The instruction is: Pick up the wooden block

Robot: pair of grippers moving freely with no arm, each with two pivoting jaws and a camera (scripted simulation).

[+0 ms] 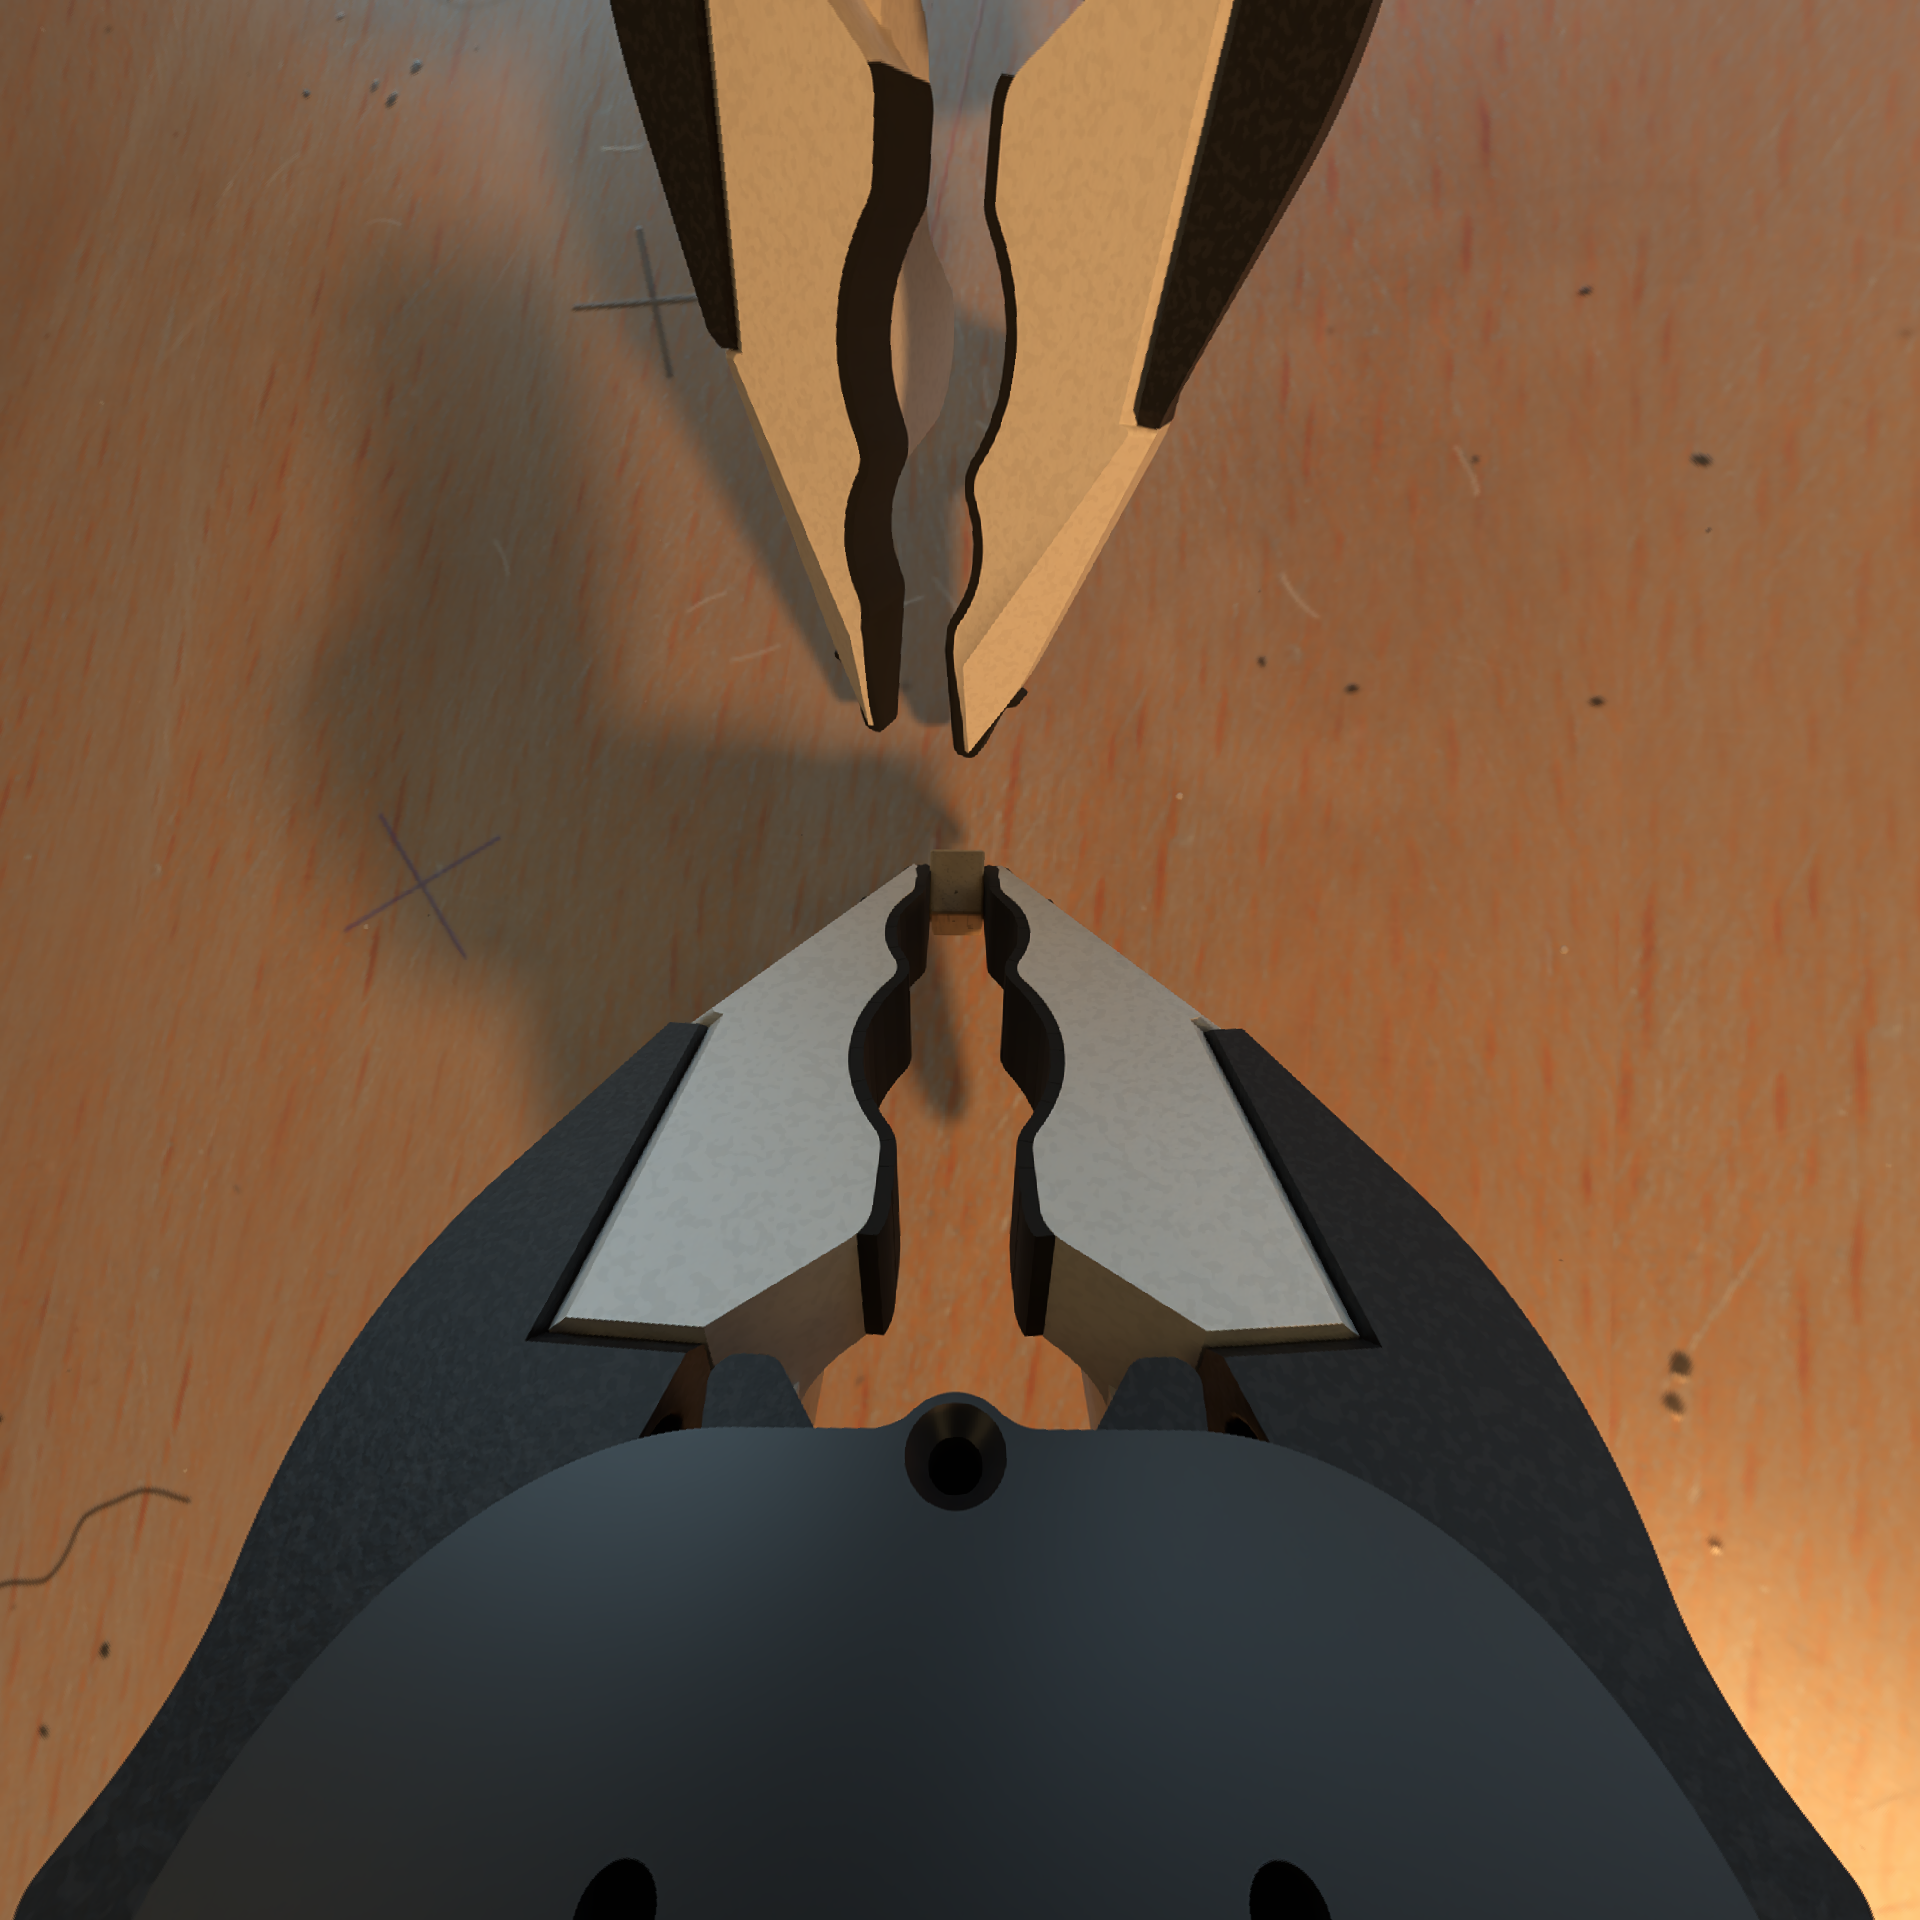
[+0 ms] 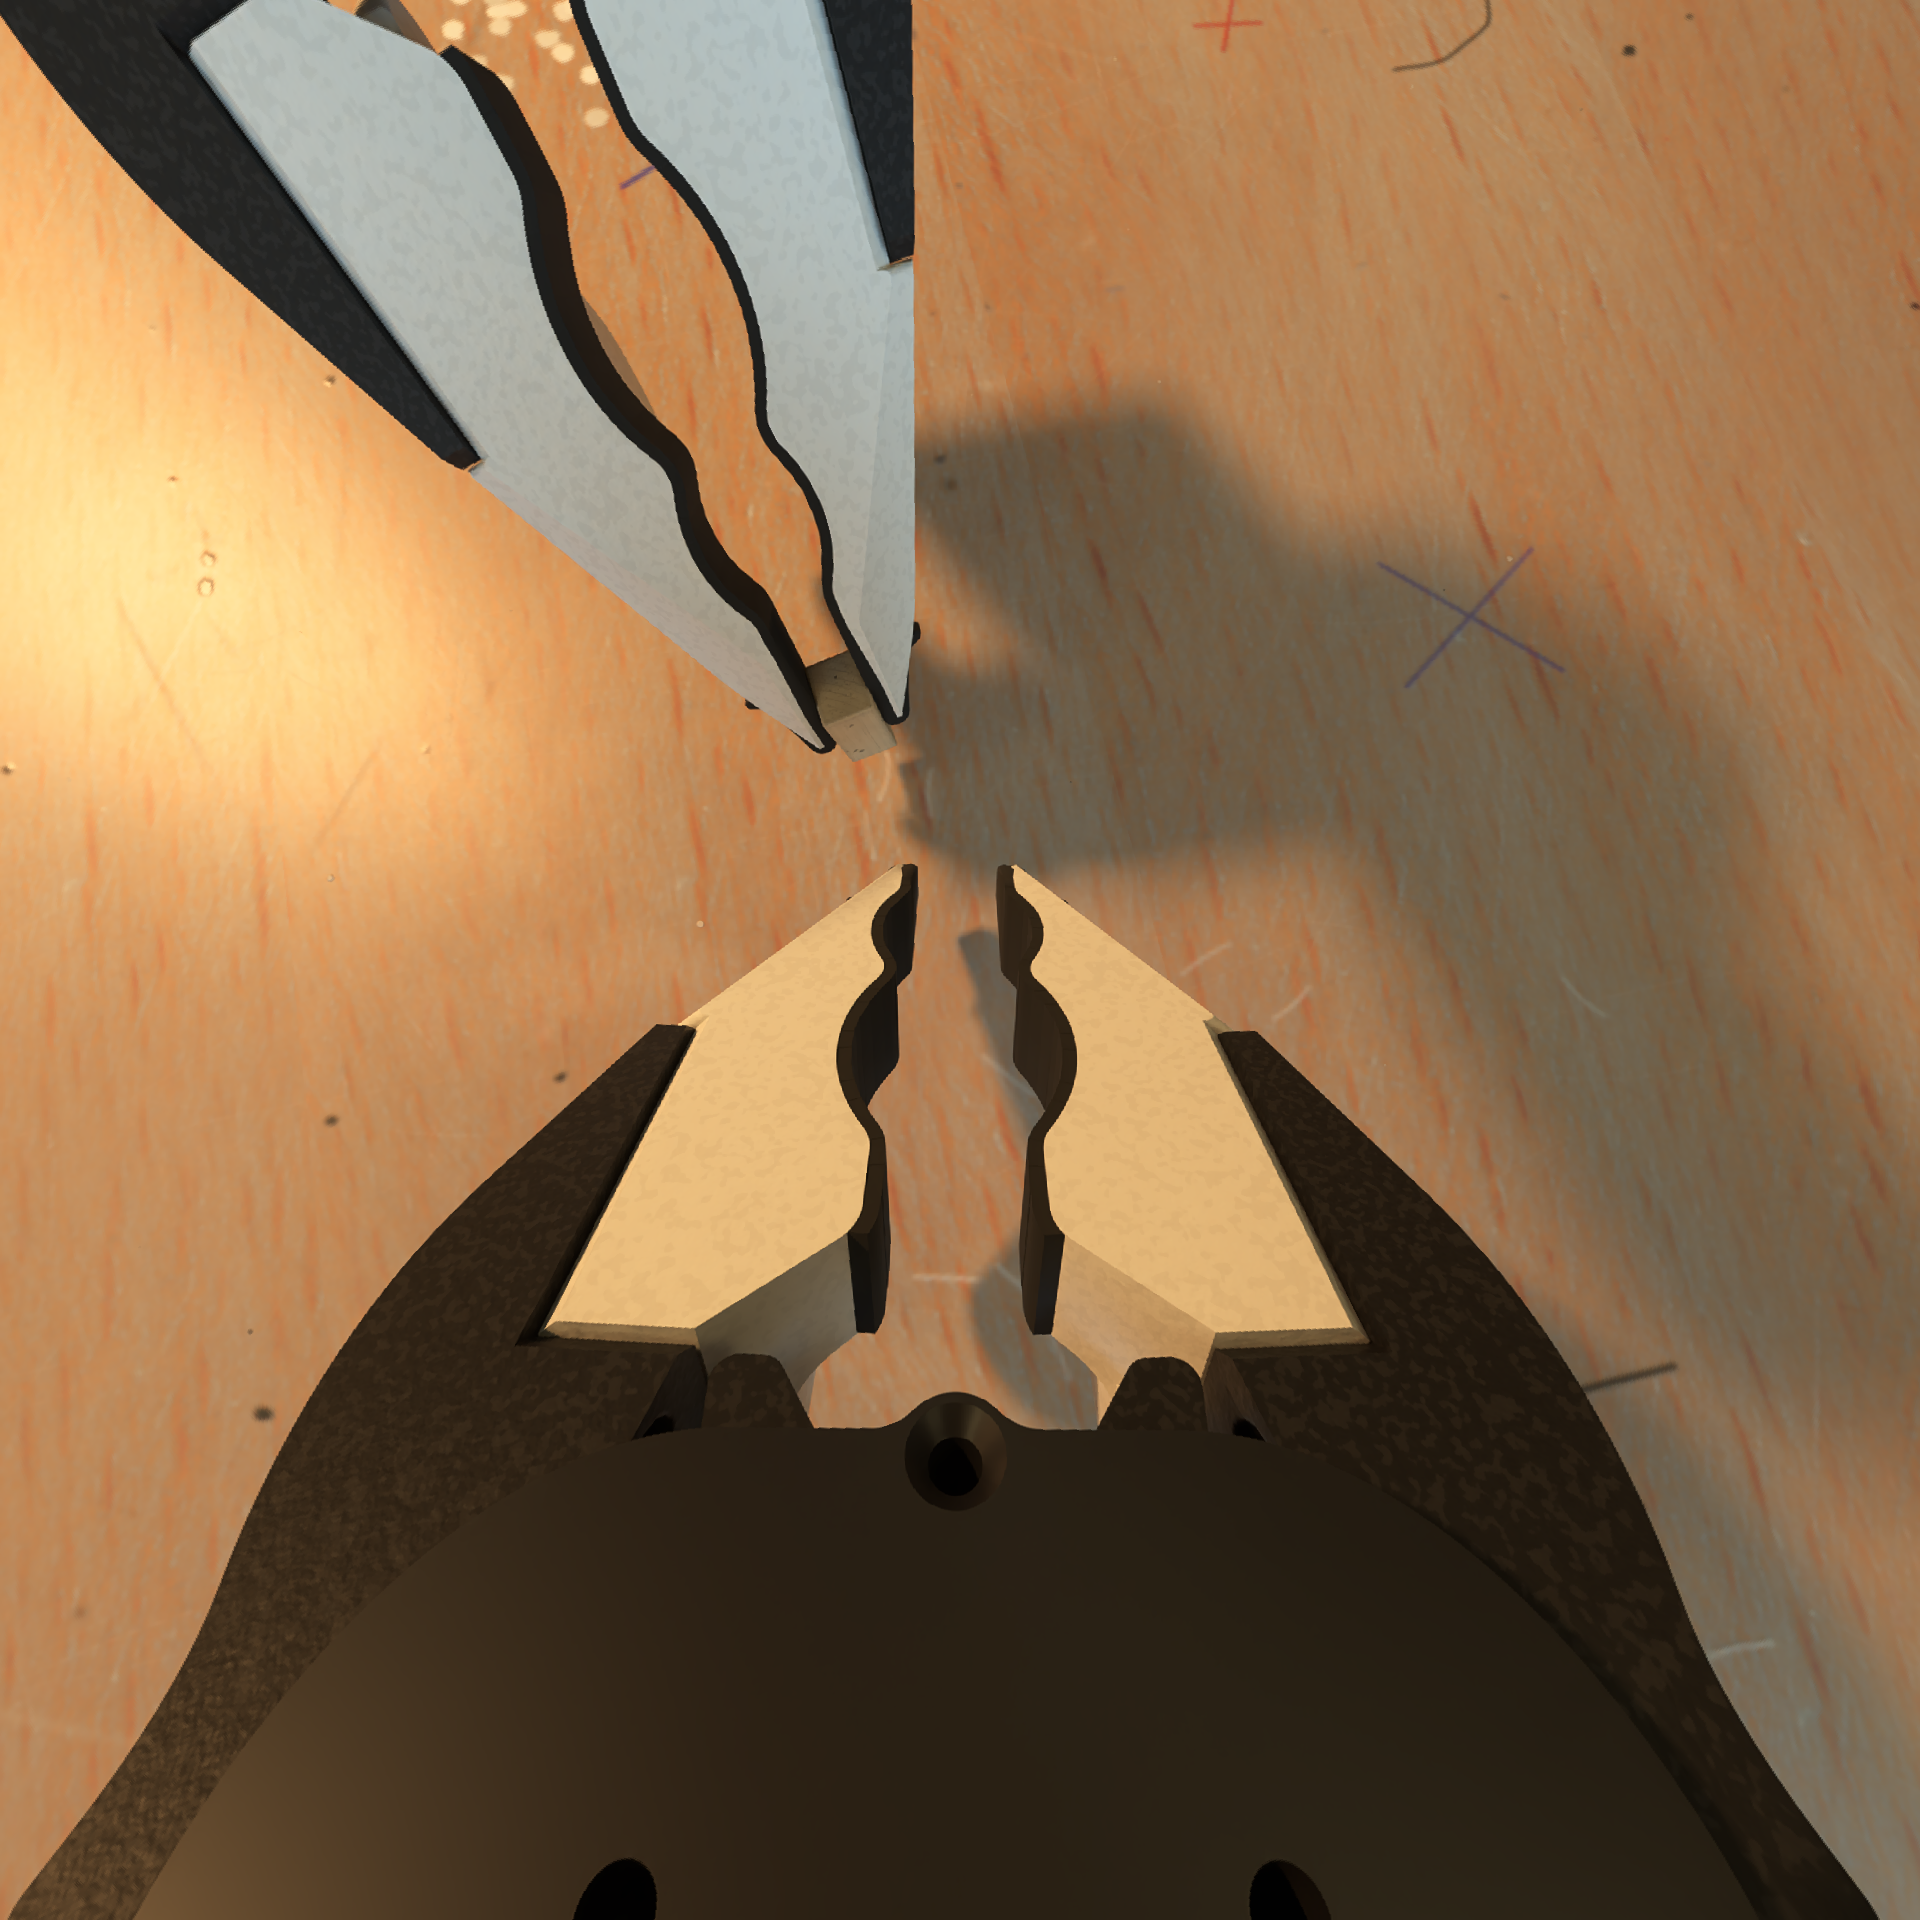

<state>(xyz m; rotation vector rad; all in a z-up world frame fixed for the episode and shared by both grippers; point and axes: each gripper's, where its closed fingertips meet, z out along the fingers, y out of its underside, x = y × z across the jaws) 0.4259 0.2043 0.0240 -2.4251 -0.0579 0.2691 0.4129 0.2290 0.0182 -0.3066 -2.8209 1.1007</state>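
Observation:
The wooden block (image 1: 956, 891) is a small pale cube pinched between the tips of my left gripper (image 1: 954, 883), which has grey fingers and is shut on it. The right wrist view shows the same block (image 2: 858, 717) sticking out between the left gripper's (image 2: 857, 730) tips, close ahead and a little to the left of my right gripper (image 2: 956, 878). My right gripper has tan fingers, stands slightly open and holds nothing. In the left wrist view it (image 1: 920, 732) points tip to tip at the block, a short gap away.
The orange-brown wooden table top (image 1: 1455, 727) carries pen-drawn crosses (image 1: 424, 885) (image 2: 1470, 615), scratches and dark specks. The grippers cast dark shadows (image 2: 1195, 644) on it. Nothing else stands near the two grippers.

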